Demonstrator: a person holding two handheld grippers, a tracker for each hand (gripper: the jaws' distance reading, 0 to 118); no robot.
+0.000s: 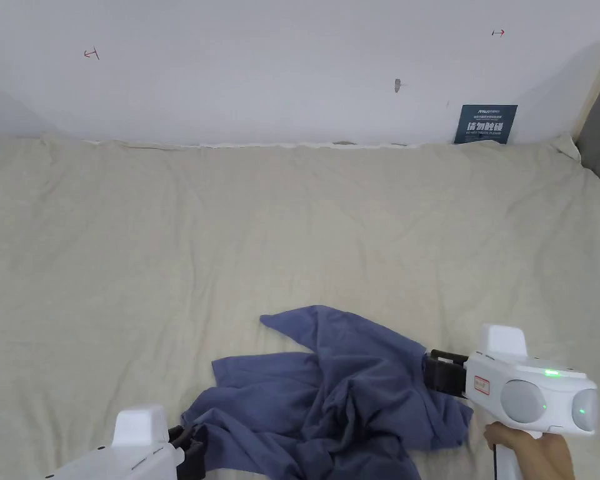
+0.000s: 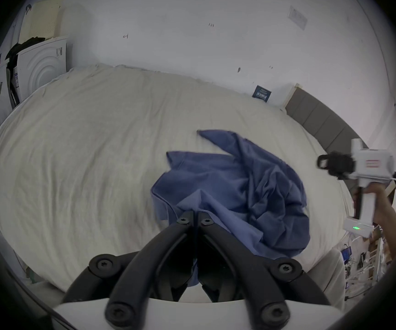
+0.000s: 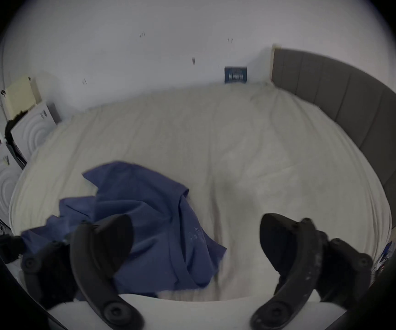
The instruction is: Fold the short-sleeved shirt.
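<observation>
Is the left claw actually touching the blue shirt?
Touching. In the left gripper view the left gripper has its jaws closed together with a fold of the blue shirt pinched between them.

One blue shirt (image 1: 330, 394), two claws: left claw (image 2: 195, 216), right claw (image 3: 195, 244).

A dark blue sign (image 1: 485, 124) stands against the white wall (image 1: 280, 62) at the far edge of the bed (image 1: 230, 225); it carries white lettering, too small and soft to read. Small red marks (image 1: 91, 54) are drawn on the wall, one far left and one far right, shaped like short arrows rather than letters. The right tool (image 1: 431, 371) has a red-framed label (image 1: 481, 384) on its white body, and its print is too fine to make out.
</observation>
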